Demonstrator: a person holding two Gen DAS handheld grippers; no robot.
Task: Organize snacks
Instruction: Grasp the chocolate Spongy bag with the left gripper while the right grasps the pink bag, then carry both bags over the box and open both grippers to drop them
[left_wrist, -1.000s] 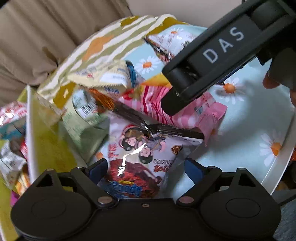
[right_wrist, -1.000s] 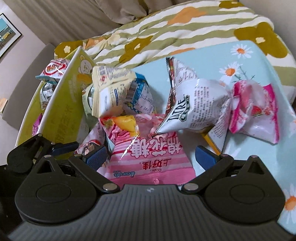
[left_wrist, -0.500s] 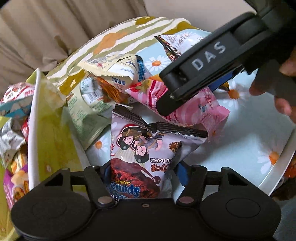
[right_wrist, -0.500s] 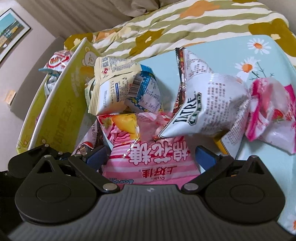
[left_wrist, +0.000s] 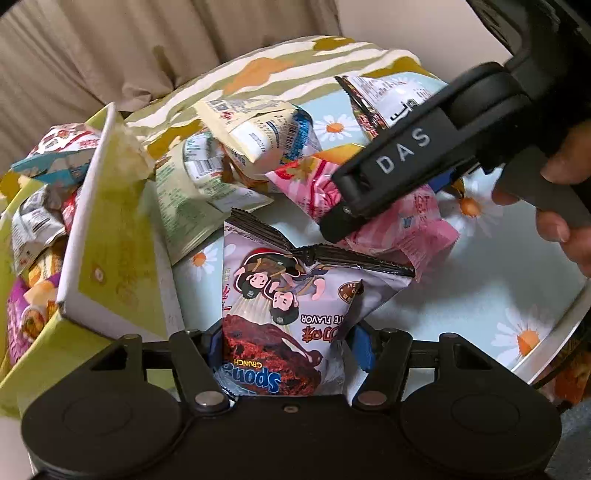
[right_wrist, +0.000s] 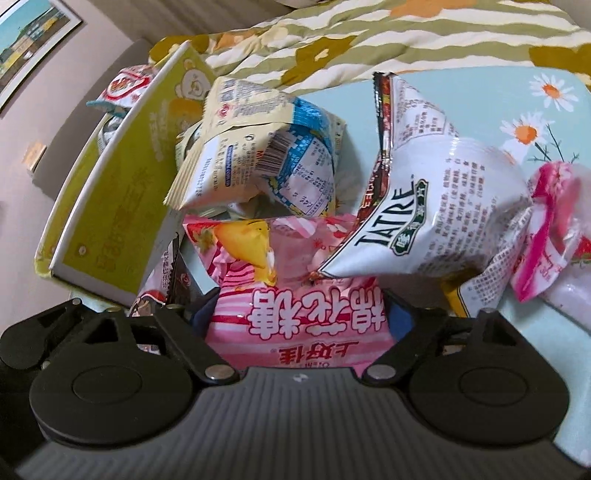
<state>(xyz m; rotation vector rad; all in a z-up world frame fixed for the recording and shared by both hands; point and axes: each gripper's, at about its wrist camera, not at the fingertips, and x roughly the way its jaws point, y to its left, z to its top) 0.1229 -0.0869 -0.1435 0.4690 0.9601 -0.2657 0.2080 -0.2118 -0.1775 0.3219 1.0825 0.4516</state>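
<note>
My left gripper (left_wrist: 286, 345) is shut on a Sponge Crunch chocolate snack bag (left_wrist: 295, 299) lying on the daisy tablecloth (left_wrist: 480, 295). My right gripper (right_wrist: 295, 317) is shut on a pink striped marshmallow bag (right_wrist: 295, 295); the same bag shows in the left wrist view (left_wrist: 399, 229) under the right gripper's body (left_wrist: 424, 147). A yellow-green cardboard box (left_wrist: 110, 229) at the left holds several snack packs (left_wrist: 37, 221); it also shows in the right wrist view (right_wrist: 122, 192).
A white Latre bag (right_wrist: 436, 206), a yellow-and-blue pack (right_wrist: 266, 166) and a pink strawberry bag (right_wrist: 554, 229) lie in the pile on the table. A green bag (left_wrist: 184, 206) leans by the box. The table's rim (left_wrist: 554, 332) is at the right. A floral quilt (right_wrist: 369, 37) lies behind.
My left gripper has closed on the Sponge Crunch bag. My right gripper has closed on the pink marshmallow bag and moved slightly closer to the pile.
</note>
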